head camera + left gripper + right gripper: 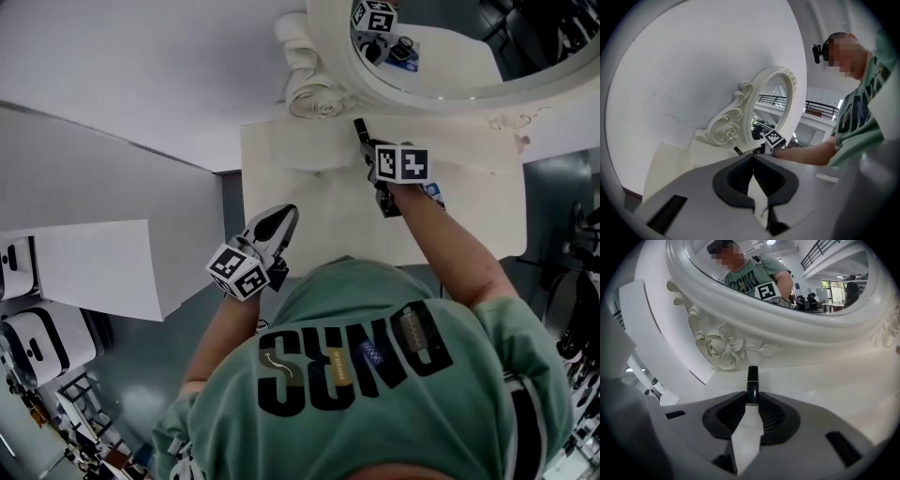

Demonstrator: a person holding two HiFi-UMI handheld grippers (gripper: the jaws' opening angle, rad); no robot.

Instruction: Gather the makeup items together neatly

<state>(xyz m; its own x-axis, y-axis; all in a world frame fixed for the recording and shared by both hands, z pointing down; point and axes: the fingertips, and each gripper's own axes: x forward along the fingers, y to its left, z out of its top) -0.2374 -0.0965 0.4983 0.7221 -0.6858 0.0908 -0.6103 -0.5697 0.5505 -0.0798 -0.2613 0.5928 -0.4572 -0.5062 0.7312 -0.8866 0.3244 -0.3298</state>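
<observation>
Pinched a black lipstick tube [752, 379] in the right gripper [752, 401] just before the ornate mirror [736, 345], held the left gripper [753, 164] pressed together, empty, away from that mirror; judged the carry step underway, next requiring placement among gathered items.

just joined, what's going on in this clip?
A person in a green T-shirt works two handheld grippers at a white dressing table with an ornate white oval mirror. The right tongs are clamped on a slim black tube with a gold band, held near the mirror's base. The left tongs are shut and empty, by the table's near edge.
</observation>
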